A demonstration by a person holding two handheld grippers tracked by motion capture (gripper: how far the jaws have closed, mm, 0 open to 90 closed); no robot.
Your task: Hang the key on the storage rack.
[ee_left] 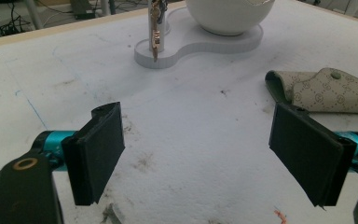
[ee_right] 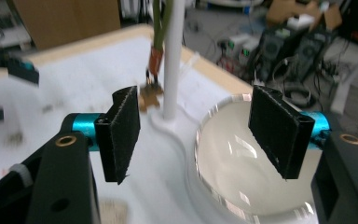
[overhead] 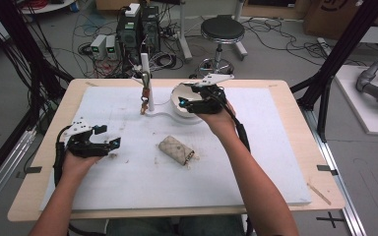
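Resting low over the white foam sheet point(overhead: 128, 182) near the table's left edge, the left gripper point(overhead: 106, 138) has its jaws spread wide with nothing between them; in the left gripper view point(ee_left: 196, 149) the two black pads frame only bare, scuffed foam. The sheet covers most of the wooden table point(overhead: 295, 113), leaving a strip of wood showing along each edge.

Toward the far edge, the right gripper point(overhead: 186, 101) hangs over the white bowl point(overhead: 177, 91), its jaws also apart and empty. In the right gripper view point(ee_right: 193, 135) one pad sits over the bowl's glossy hollow point(ee_right: 242, 168) and the other toward the thin white post point(ee_right: 172, 60); neither pad seems to touch the bowl, though the blur there makes that hard to settle.

The bowl sits on a flat white base point(overhead: 170, 117) that curves over to the upright post point(overhead: 146, 73), just left of the bowl. A bunch of keys on a brown strap point(overhead: 144, 96) hangs down the post, its lower end close to the base; the left gripper view shows the keys point(ee_left: 155, 32) dangling against the post above the base point(ee_left: 205, 44).

Near the middle of the sheet, well apart from both grippers, a beige patterned key pouch point(overhead: 176, 150) lies flat and slightly askew. In the left gripper view the pouch point(ee_left: 326, 91) lies just beyond the right-hand pad, its open end facing left.
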